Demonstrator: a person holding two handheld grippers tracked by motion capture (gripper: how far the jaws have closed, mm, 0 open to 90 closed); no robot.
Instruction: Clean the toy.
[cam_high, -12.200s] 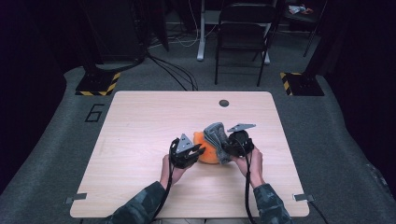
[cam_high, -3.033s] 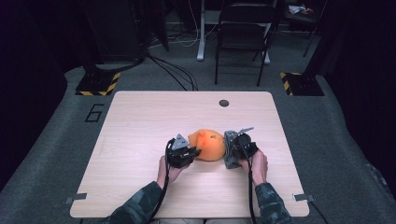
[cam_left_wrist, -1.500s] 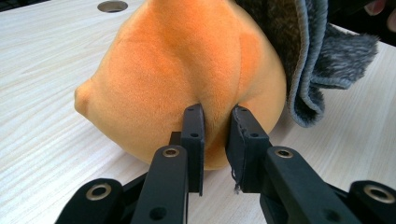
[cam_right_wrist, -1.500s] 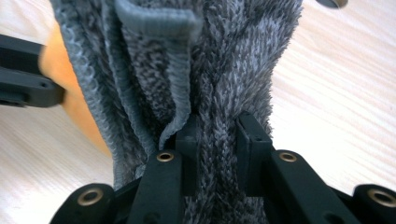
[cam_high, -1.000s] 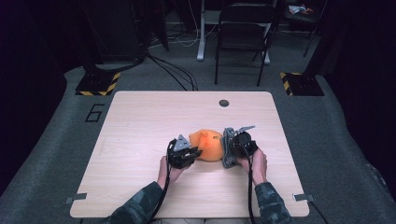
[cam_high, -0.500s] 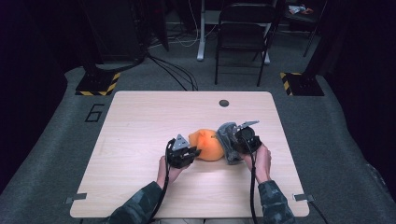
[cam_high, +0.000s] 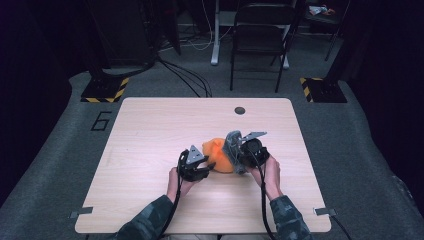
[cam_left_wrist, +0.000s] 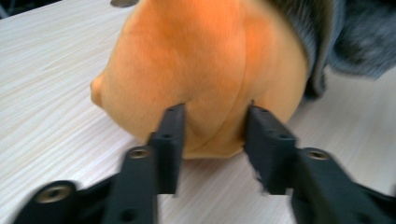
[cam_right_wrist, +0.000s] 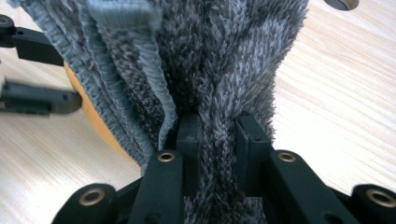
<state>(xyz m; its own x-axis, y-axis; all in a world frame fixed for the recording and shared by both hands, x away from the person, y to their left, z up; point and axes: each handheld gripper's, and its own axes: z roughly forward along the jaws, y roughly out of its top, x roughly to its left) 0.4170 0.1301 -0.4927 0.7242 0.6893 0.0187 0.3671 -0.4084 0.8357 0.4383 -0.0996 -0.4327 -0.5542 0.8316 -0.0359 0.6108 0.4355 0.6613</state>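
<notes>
Right tool (cam_right_wrist: 215, 133) pinches grey fuzzy fabric (cam_right_wrist: 205, 56) over orange plush (cam_right_wrist: 93, 116).

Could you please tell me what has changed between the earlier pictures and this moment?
The right claw, shut on the grey fuzzy cover, has lifted it up and back off the orange plush ball, baring more orange than a second ago. The left claw has just been opening, the ball's seam between its jaws. The ball itself and the left hand stayed in place on the table.
</notes>
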